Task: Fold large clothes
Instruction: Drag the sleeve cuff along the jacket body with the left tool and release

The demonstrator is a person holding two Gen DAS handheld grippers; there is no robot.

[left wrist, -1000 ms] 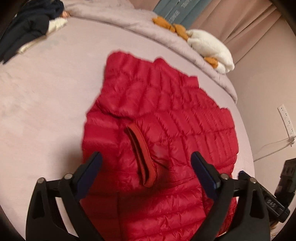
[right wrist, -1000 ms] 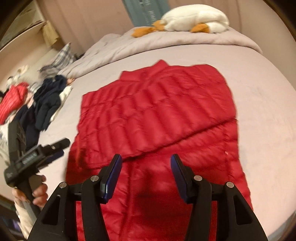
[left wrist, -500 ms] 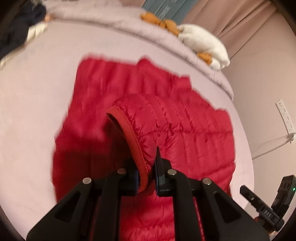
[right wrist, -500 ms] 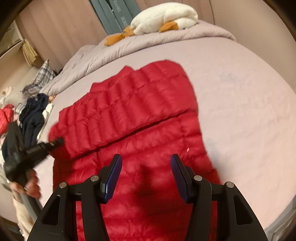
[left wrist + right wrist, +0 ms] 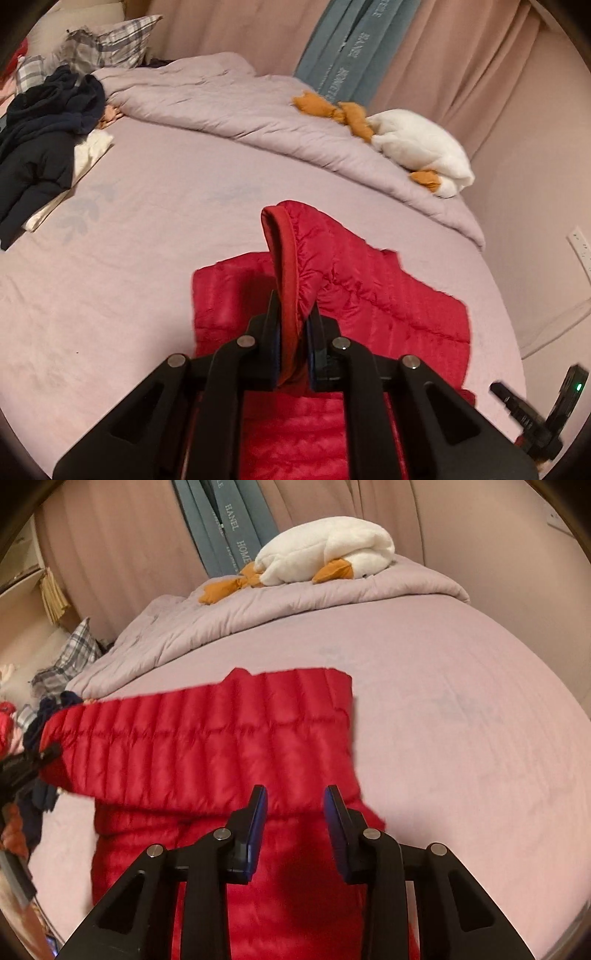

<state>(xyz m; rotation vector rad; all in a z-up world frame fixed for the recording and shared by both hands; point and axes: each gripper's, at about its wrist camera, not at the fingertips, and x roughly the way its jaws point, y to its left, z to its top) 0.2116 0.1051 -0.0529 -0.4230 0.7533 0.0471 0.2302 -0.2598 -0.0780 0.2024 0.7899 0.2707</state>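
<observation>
The left gripper (image 5: pixel 293 325) is clenched on the cuff (image 5: pixel 284 280) of the red down jacket (image 5: pixel 221 746), the dark-red binding pinched between its pads and the sleeve rising as a hump above the body. The right gripper (image 5: pixel 295 812) hovers low over the jacket's near right part; its jaws have just been closing, yet they stand apart with nothing pinched between them, only fabric below. The jacket lies in the near middle of the bed (image 5: pixel 461 738), its long axis running from the near edge toward the far side where the quilt (image 5: pixel 295 602) and the plush goose (image 5: pixel 325 554) sit; the lifted sleeve crosses the body from left to right. To do this fold well, I judge the sleeve should be carried across with the cuff kept high enough that the slippery shell does not drag the body layer askew, then laid parallel to the quilting lines. The right gripper would best pin or grip the near hem first, so the body stays square.
</observation>
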